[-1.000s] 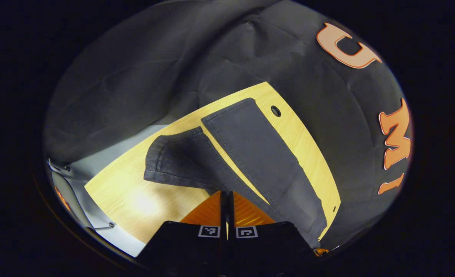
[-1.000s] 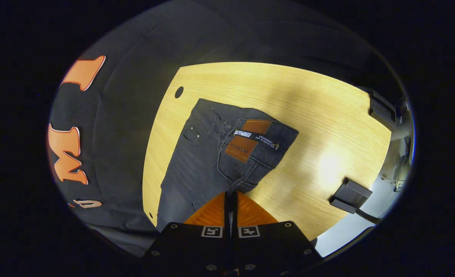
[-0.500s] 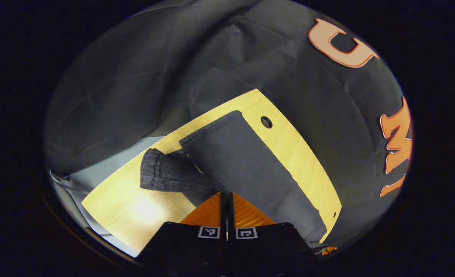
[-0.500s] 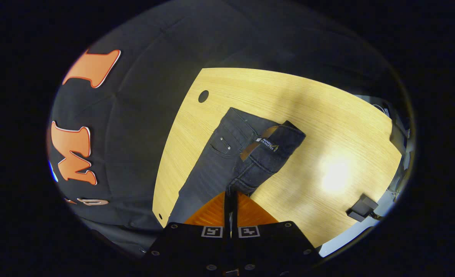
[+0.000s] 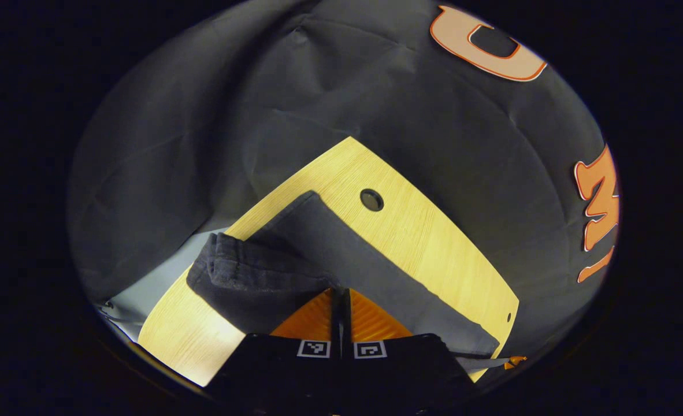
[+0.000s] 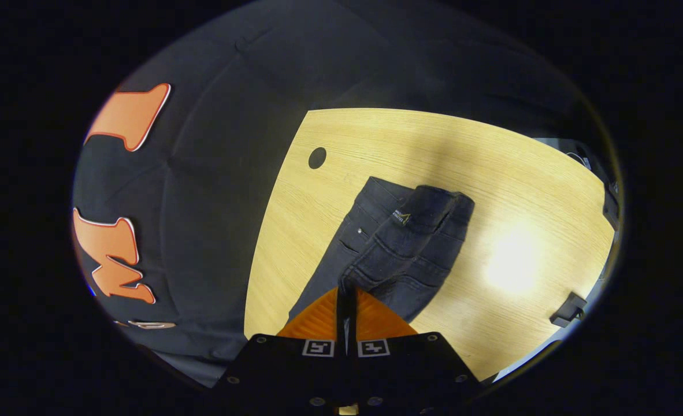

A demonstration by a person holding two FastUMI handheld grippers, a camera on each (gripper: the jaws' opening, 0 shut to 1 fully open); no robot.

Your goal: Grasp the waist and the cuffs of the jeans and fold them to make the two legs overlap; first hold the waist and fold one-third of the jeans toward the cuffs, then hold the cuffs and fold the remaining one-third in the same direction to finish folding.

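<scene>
Dark grey jeans (image 5: 364, 271) lie along the wooden table (image 5: 434, 242). In the left gripper view, my left gripper (image 5: 340, 292) is shut on the cuff end of one leg, lifted and curled over toward the flat leg. In the right gripper view, the waist end of the jeans (image 6: 416, 242) is raised and rolled over the lower half, back pockets facing up. My right gripper (image 6: 346, 290) is shut on that waist fabric, near the seam.
The table (image 6: 411, 144) has a round cable hole near the booth wall (image 5: 371, 200) (image 6: 317, 158). A small dark box (image 6: 568, 309) sits by the table's edge at the right in the right gripper view. Pale floor (image 5: 145, 286) lies beyond the table's end.
Both grippers have lifted their half of the jeans and carried it over the other half. The brown waist patch has turned out of sight; the raised cuff now overlaps the flat leg.
</scene>
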